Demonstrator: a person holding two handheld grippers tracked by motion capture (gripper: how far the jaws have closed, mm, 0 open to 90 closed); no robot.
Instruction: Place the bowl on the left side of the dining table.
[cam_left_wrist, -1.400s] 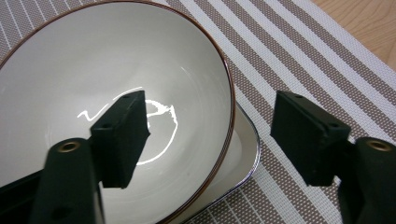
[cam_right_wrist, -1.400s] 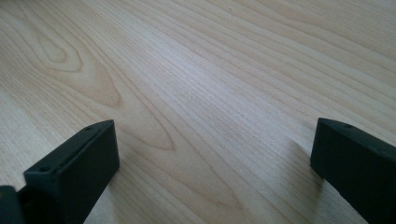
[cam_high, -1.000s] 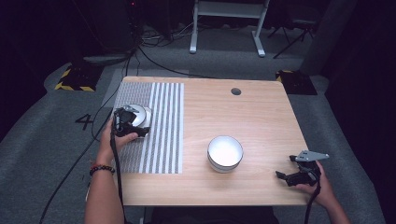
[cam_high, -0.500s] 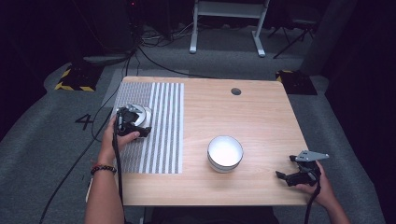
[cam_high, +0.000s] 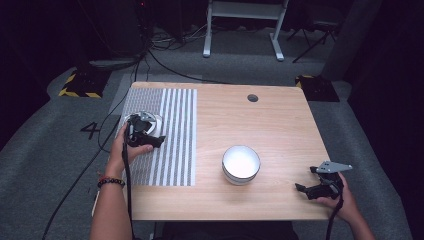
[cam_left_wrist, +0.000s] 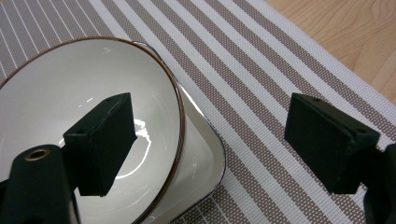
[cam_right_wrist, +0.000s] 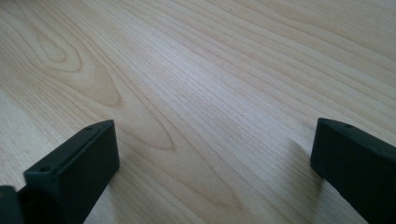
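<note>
Left gripper (cam_high: 150, 140): my jaws stand wide apart over the striped mat (cam_high: 170, 150) — in the left gripper view one jaw hangs inside the brown-rimmed bowl (cam_left_wrist: 88, 121), the other out over the mat, so the bowl's rim lies between them. Nothing is pinched yet.

Change: across the last second my left hand (cam_high: 127, 150) has eased slightly along the mat, with the gripper staying over the dishes; the right has not moved.

Bowl: it sits tilted in a white squarish dish (cam_left_wrist: 201, 163) on the mat, at the left of the table (cam_high: 280, 125).

Meaning: I judge that I am lining up on the rim — closing the jaws comes next, and the grasp is not yet made.

Right gripper (cam_high: 312, 190): jaws spread wide and empty, low over bare wood near the table's front right corner. It is idle, as I read it.

Second bowl (cam_high: 241, 163): a white one stands alone on the wood, well apart from both grippers — possibly where the rimmed bowl goes.

Risk: the glazed rim looks slick, and a shallow bite could let it slip.
</note>
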